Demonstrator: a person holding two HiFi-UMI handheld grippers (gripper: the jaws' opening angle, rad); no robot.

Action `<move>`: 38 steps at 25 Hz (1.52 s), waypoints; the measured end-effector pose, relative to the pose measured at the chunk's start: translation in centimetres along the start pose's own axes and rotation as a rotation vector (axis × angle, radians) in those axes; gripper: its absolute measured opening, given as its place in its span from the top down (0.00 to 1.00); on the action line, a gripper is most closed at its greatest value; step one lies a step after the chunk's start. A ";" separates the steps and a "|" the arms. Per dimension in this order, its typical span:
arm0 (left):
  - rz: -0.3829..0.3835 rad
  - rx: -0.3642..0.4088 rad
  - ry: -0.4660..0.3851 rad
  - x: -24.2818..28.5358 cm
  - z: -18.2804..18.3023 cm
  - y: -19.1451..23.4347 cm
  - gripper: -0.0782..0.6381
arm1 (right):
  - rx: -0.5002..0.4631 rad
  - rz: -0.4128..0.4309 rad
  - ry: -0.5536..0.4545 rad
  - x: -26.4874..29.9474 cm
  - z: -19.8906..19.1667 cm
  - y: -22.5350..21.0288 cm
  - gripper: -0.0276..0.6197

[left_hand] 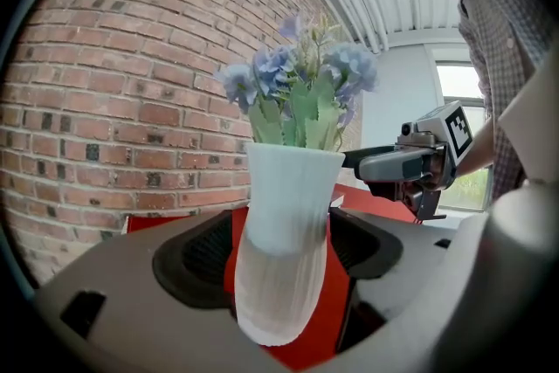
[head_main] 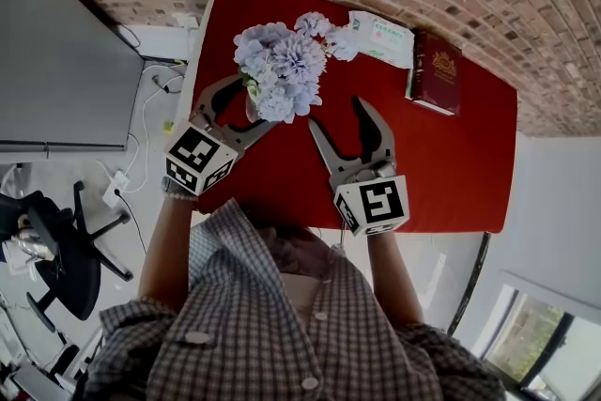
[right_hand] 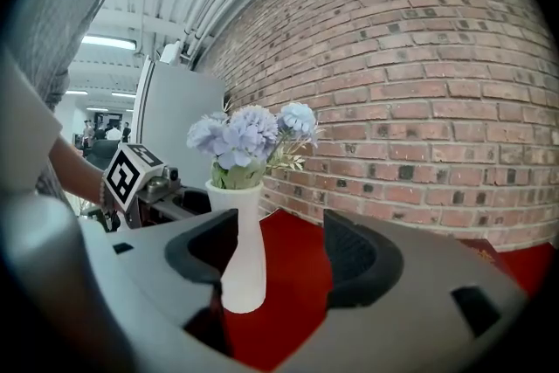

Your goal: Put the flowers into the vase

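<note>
Left gripper view shows us the upright vase (left_hand: pixel 288 188), flowers (left_hand: pixel 297 83) in, standing between our left gripper's (head_main: pixel 255 103) spread fingers (left_hand: pixel 196 253), our right gripper (head_main: pixel 338 115) spread, empty, just beside.

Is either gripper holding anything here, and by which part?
Nothing is held. The left gripper stands open around the vase body, red cloth showing beside one pad; the right gripper is open and empty.

Pale blue flowers (head_main: pixel 282 66) stand in a vase (head_main: pixel 252 105) at the far left of a red worktop (head_main: pixel 451 174), with the left gripper (head_main: pixel 254 103) jaws spread either side of it. The right gripper (head_main: pixel 338 115) hovers just beside, jaws apart. A dark red book (head_main: pixel 436 72) lies far right.
</note>
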State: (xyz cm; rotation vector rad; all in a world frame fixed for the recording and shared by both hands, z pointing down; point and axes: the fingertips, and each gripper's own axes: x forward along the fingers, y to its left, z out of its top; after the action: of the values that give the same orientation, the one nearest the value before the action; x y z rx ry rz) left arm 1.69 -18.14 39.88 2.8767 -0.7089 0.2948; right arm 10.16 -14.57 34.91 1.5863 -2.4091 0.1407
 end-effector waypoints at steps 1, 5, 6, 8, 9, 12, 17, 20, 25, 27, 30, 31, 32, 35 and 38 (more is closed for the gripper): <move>0.003 0.004 0.002 -0.3 0.1 0.0 0.42 | -0.003 0.001 0.011 0.0 -0.2 0.1 0.48; 0.033 -0.019 -0.009 -1.8 0.1 0.4 0.42 | 0.010 0.014 0.023 0.1 -0.4 0.5 0.48; 0.047 -0.023 -0.010 -2.3 0.0 0.6 0.42 | 0.008 0.022 0.010 0.3 -0.3 0.7 0.49; 0.069 -0.022 -0.003 -3.1 -0.3 0.8 0.42 | -0.004 0.037 -0.009 0.4 -0.2 1.0 0.52; 0.076 -0.019 0.003 -3.4 -0.4 0.8 0.42 | -0.008 0.043 -0.013 0.4 -0.3 1.1 0.55; 0.104 0.005 0.011 -4.2 -0.4 0.9 0.51 | -0.008 0.059 0.007 0.2 -0.7 1.5 0.69; 0.178 0.049 -0.009 -5.8 0.7 0.8 0.74 | -0.008 0.066 -0.036 0.0 0.0 2.5 0.92; 0.198 0.062 -0.012 -6.6 1.2 0.3 0.84 | 0.005 0.072 -0.038 -0.4 0.2 2.7 0.95; 0.205 0.039 -0.006 -7.5 1.6 -0.7 0.88 | 0.008 0.082 -0.035 -0.9 0.3 2.9 0.95; 0.212 0.020 -0.006 -7.9 1.6 -1.0 0.88 | 0.007 0.083 -0.035 -1.0 0.2 2.9 0.95; 0.222 0.003 -0.008 -8.5 1.5 -1.3 0.88 | 0.017 0.073 -0.035 -1.3 0.2 2.8 0.95; 0.223 0.000 -0.005 -8.7 1.5 -1.4 0.88 | 0.023 0.070 -0.035 -1.4 0.2 2.8 0.95; 0.222 -0.002 0.000 -8.8 1.5 -1.5 0.88 | 0.028 0.070 -0.035 -1.5 0.2 2.9 0.95; 0.215 0.006 0.006 -8.7 1.8 -1.8 0.88 | 0.026 0.073 -0.039 -1.8 0.1 2.9 0.95; 0.212 0.039 0.002 -8.4 2.0 -2.1 0.88 | 0.005 0.074 -0.033 -2.1 -0.1 2.8 0.95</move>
State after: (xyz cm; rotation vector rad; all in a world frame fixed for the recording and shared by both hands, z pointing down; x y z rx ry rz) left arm -4.30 -13.01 35.74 2.8388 -1.0216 0.3420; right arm 8.42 -11.51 34.64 1.5133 -2.4956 0.1349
